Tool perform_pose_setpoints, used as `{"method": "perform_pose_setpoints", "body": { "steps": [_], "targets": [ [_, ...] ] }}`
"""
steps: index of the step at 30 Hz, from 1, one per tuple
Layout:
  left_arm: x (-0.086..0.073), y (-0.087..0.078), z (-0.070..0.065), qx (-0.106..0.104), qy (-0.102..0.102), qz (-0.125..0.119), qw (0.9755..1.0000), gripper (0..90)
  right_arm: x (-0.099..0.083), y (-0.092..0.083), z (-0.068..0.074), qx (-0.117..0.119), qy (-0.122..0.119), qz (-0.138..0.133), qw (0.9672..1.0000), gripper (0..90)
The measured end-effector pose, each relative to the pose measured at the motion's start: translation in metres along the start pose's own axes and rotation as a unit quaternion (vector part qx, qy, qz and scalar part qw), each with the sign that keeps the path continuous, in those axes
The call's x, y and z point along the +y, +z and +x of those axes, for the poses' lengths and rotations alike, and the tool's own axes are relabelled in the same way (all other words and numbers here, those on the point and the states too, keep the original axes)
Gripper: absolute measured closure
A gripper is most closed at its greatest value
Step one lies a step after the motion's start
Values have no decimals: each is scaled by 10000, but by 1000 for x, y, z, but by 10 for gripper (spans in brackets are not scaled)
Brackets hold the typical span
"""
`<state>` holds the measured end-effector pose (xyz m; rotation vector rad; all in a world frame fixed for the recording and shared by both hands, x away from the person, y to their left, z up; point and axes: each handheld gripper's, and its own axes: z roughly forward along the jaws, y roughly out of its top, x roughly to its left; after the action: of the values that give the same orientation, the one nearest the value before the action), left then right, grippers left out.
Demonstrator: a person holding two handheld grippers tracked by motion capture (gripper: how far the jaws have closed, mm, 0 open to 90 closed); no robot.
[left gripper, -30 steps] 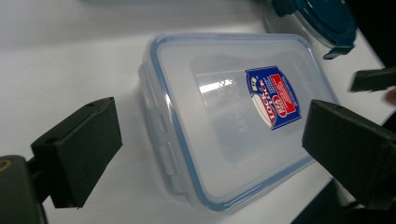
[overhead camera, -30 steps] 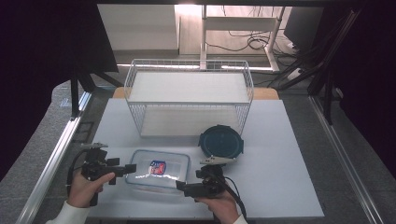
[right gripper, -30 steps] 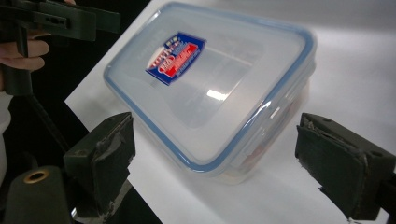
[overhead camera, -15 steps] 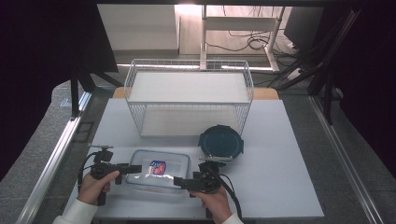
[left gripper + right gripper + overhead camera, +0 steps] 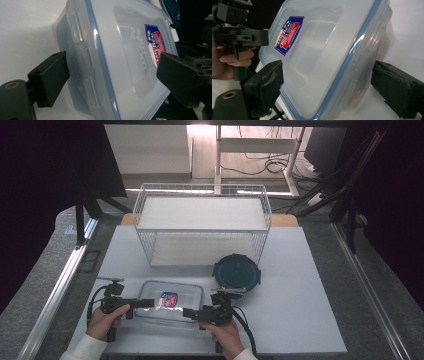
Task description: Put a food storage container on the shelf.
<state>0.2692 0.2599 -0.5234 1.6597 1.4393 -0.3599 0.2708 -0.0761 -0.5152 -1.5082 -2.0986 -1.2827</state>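
Observation:
A clear rectangular box (image 5: 170,301) with a blue-rimmed lid and a red and blue sticker lies flat on the white table near its front edge. My left gripper (image 5: 145,303) comes in level at the box's left end. In the left gripper view the box (image 5: 120,50) fills the gap of the left gripper (image 5: 112,67): one jaw by the side latch, the other over the lid. These jaws have just been closing and still stand wide. My right gripper (image 5: 191,313) straddles the front right end of the box (image 5: 319,50), also open (image 5: 327,72).
A round dark teal lidded container (image 5: 237,272) sits just behind the box's right end. A white wire basket (image 5: 150,245) stands farther back at the table's middle. The white mat (image 5: 300,310) extends to the right. Metal rails run along both table sides.
Both hands have sunk toward the table and drawn inward, so each gripper's jaws now reach around an end of the clear box. The box has not moved.

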Motion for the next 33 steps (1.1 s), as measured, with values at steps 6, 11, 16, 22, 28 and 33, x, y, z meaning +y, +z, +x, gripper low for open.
{"method": "perform_pose_setpoints", "body": {
  "steps": [6,11,16,22,28,33],
  "targets": [
    [-3,0,2,5,-104,74,9999,141,0,2,-5,13,216,105,9997,155],
    [-6,-8,-5,211,-88,-57,9997,217,2,-7,-3,-42,187,-53,9998,284],
    [-10,-13,-6,209,-250,-153,9994,277,1,-10,-3,-45,317,-117,9994,340],
    [-11,-17,-7,195,-312,-259,9990,321,1,-13,-1,-67,378,-170,9991,377],
    [-12,-20,-18,153,-170,-380,9990,398,6,-26,3,-186,201,-297,9992,455],
    [-12,-22,-24,221,-57,-424,9988,406,7,-30,0,-149,217,-301,9992,458]
  ]
}}
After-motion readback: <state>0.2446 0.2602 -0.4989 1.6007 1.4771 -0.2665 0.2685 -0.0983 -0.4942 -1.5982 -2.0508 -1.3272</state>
